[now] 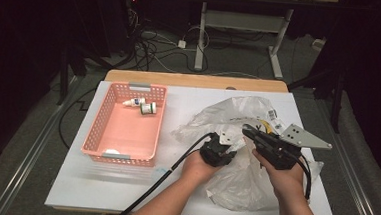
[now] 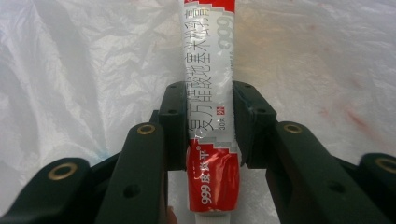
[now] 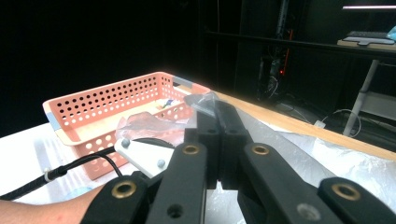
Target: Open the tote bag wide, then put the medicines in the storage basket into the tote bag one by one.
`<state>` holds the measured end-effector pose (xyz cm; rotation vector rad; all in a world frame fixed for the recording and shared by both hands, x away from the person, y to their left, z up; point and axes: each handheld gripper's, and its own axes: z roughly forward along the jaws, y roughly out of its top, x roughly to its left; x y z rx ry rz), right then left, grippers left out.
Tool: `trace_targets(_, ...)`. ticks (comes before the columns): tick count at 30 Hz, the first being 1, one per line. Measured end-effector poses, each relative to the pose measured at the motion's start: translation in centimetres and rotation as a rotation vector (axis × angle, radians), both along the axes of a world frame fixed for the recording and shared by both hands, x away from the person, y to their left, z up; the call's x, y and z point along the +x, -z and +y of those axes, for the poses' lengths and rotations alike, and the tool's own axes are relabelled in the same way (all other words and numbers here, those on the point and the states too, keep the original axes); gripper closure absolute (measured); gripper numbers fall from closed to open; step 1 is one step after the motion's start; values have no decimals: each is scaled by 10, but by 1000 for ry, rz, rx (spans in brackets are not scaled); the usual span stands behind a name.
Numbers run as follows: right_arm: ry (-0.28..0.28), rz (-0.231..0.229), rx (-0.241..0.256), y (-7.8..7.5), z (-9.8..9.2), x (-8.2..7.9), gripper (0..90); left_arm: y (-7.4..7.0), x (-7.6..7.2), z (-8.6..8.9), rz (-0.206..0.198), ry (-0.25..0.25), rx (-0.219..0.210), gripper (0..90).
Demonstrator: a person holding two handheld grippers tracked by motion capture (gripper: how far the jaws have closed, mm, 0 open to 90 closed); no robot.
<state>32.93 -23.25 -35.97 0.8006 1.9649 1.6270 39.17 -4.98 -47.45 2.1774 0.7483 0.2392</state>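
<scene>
A red and silver ointment tube (image 2: 210,56) printed "999" stands upright between the jaws of my left gripper (image 2: 210,116), which is shut on its lower half. Behind it lies the crumpled clear plastic bag (image 2: 84,70). From above, the left gripper (image 1: 225,142) sits at the bag (image 1: 234,185), right of the table's centre. Just to its right, my right gripper (image 1: 248,129) points left over the bag. In the right gripper view, that gripper (image 3: 215,109) is shut on a fold of the bag's film (image 3: 203,100), lifted off the table.
A pink perforated basket (image 1: 91,131) stands on the left of the white table and holds a white dropper bottle (image 1: 133,102) and a small green-capped bottle (image 1: 148,108) at its far end. The basket (image 3: 93,100) is beyond the right gripper. Cables trail towards the front edge.
</scene>
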Motion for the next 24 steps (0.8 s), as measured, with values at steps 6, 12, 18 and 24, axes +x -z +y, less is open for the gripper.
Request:
trace_targets(6, 4, 1, 1, 1, -2, 2, 900, 0, 1, -1, 1, 15, 18, 662)
trace_targets(12, 11, 4, 4, 1, -4, 4, 900, -3, -4, 0, -23, 27, 1, 502)
trace_targets(18, 8, 8, 1, 3, -3, 4, 900, -13, -15, 11, -34, 43, -50, 396)
trace_targets(24, 5, 6, -7, 3, -3, 3, 900, -14, -25, 31, 5, 54, -115, 311)
